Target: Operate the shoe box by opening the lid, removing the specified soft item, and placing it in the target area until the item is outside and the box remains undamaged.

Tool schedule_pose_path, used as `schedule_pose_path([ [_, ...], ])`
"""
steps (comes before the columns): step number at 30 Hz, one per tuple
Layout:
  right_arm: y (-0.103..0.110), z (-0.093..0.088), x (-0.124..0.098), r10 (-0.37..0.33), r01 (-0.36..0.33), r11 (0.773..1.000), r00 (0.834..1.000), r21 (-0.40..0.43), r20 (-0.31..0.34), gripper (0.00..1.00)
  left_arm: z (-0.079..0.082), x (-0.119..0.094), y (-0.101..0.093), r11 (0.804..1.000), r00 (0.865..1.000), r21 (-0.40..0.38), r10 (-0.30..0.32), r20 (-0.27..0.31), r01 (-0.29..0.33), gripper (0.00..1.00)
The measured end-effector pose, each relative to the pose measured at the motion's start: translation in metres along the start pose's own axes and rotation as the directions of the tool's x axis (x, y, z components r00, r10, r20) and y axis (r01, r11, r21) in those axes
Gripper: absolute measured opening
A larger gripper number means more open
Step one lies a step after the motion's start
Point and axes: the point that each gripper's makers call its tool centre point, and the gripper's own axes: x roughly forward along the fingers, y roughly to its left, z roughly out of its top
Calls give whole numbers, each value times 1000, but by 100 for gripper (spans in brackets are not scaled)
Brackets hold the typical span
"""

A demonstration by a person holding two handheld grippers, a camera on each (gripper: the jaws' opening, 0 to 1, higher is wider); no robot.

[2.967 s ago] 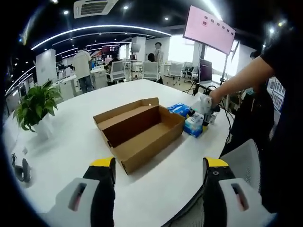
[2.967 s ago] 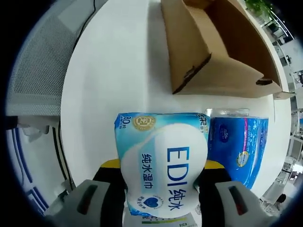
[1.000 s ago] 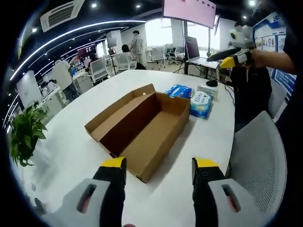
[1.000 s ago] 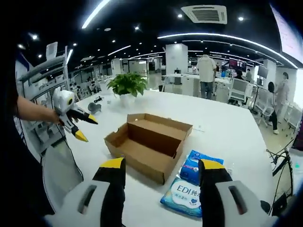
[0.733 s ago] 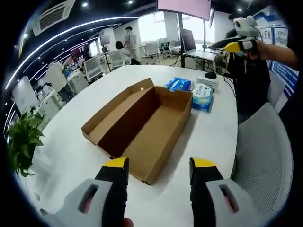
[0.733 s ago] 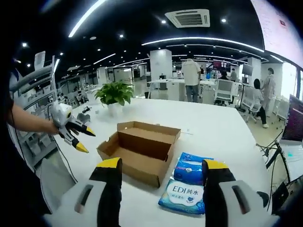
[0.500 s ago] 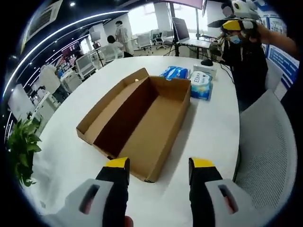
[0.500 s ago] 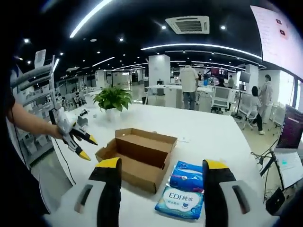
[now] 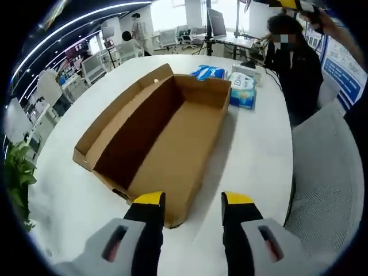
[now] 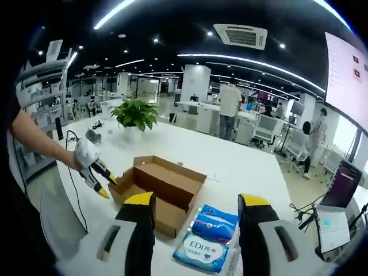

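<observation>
The cardboard shoe box [image 9: 155,132] lies open on the white table [image 9: 253,149], and it has nothing inside. Two soft packs sit on the table just past its far end: a pack of wet wipes [image 10: 200,250] and a blue pack [image 10: 214,223] beside it. The left gripper [image 9: 187,201] hovers right over the near end of the box, with its jaws apart and nothing in them. The right gripper [image 10: 195,207] is held high, jaws wide apart and empty. A potted plant [image 10: 135,115] stands at the far side of the table.

Matt brown cardboard shoe box [image 9: 155,129], glossy plastic wipes pack [image 10: 200,250], smooth white table [image 9: 253,144]
</observation>
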Motion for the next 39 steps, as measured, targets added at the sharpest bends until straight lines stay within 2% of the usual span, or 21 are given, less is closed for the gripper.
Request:
schedule_pose_path([
  [2,0,-1,2,-12,12,999,1000,-46,-3,50,-2,4,-2,1000,1000,-1,-18,-5,18,37],
  [4,5,-1,6,2,-2,1000,1000,-3,6,49,-3,6,-1,1000,1000,12,-13,-6,13,34],
  [5,10,-1,6,14,-14,999,1000,48,3,50,-4,7,-1,1000,1000,18,-12,-12,12,35],
  [7,14,5,7,29,-32,997,999,75,36,54,-4,9,-2,1000,1000,22,-13,-13,14,35],
  [10,17,6,8,31,-32,997,999,67,28,57,-4,12,0,999,1000,35,-5,-31,6,35],
  [15,16,13,8,34,-36,998,999,57,28,55,-7,19,2,999,999,31,-8,-50,10,32],
  [16,16,20,7,38,-39,999,998,14,56,53,-8,20,2,1000,998,26,-14,-54,15,31],
  [17,16,23,7,39,-40,999,997,9,63,52,-8,21,2,1000,998,21,-13,-55,14,29],
  [20,19,25,8,62,-65,997,997,53,54,53,-7,25,3,1000,998,12,-20,-55,20,29],
  [24,20,26,9,60,-61,998,997,22,48,52,-10,30,5,999,996,47,-12,-85,16,27],
  [26,22,26,9,71,-72,997,996,25,45,52,-10,32,5,998,997,56,-14,-78,19,26],
  [31,23,25,10,71,-73,996,997,59,41,52,-14,37,4,996,994,85,-32,-102,40,23],
  [36,24,25,14,72,-73,997,997,37,28,52,-15,41,6,992,992,116,-44,-120,58,16],
  [39,24,27,15,73,-75,996,997,39,30,52,-17,43,6,991,991,118,-47,-122,61,16],
])
